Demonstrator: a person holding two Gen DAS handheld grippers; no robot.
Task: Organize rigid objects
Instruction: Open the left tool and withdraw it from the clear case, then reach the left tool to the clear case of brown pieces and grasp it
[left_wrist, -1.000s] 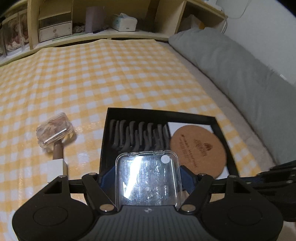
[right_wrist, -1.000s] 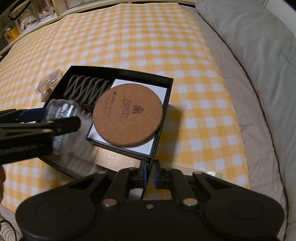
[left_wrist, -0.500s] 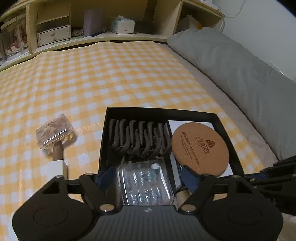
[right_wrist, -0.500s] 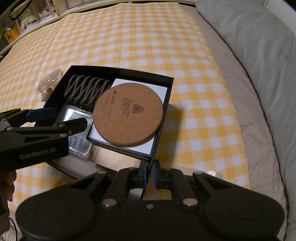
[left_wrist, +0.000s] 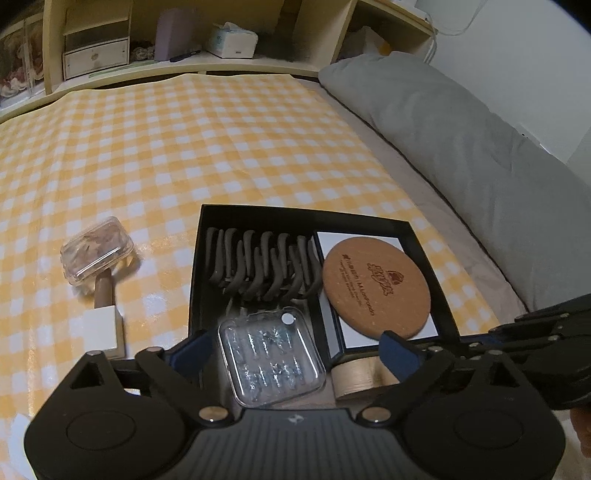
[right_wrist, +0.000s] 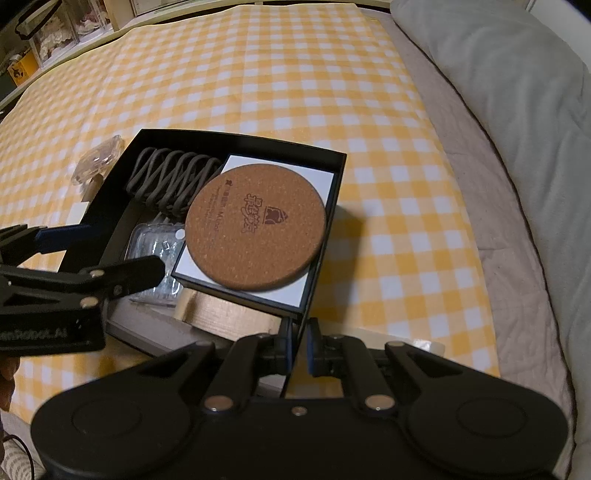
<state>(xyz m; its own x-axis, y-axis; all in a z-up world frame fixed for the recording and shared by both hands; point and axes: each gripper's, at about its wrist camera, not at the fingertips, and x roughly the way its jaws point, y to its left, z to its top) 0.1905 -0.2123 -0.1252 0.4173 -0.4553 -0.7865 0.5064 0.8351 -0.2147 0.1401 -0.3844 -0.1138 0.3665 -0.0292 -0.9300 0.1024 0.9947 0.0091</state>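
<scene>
Left-wrist view, left to right. A small clear case (left_wrist: 96, 251) with brownish contents lies on the yellow checked cloth (left_wrist: 221, 147), resting on one end of a brown-and-white stick-shaped item (left_wrist: 105, 317). To its right sits an open black box (left_wrist: 306, 214). Inside the box, at the far left, stands a grey folding rack (left_wrist: 262, 266); in front of it lies a clear plastic case (left_wrist: 269, 356) holding small shiny parts. The left gripper (left_wrist: 295, 350) frames this case with its jaws opening; the blue pads stand off both sides of the case and do not touch it. Further right in the box, a round cork coaster (left_wrist: 376, 288) lies on a white card (left_wrist: 354, 240). A roll of pale tape (left_wrist: 352, 376) sits beside the clear case, below the card. A grey cushion (left_wrist: 461, 147) borders the cloth on the right.

Right-wrist view. The right gripper (right_wrist: 299, 349) is pressed together on the near wall of the black box, pinching its thin edge between the pads.
</scene>
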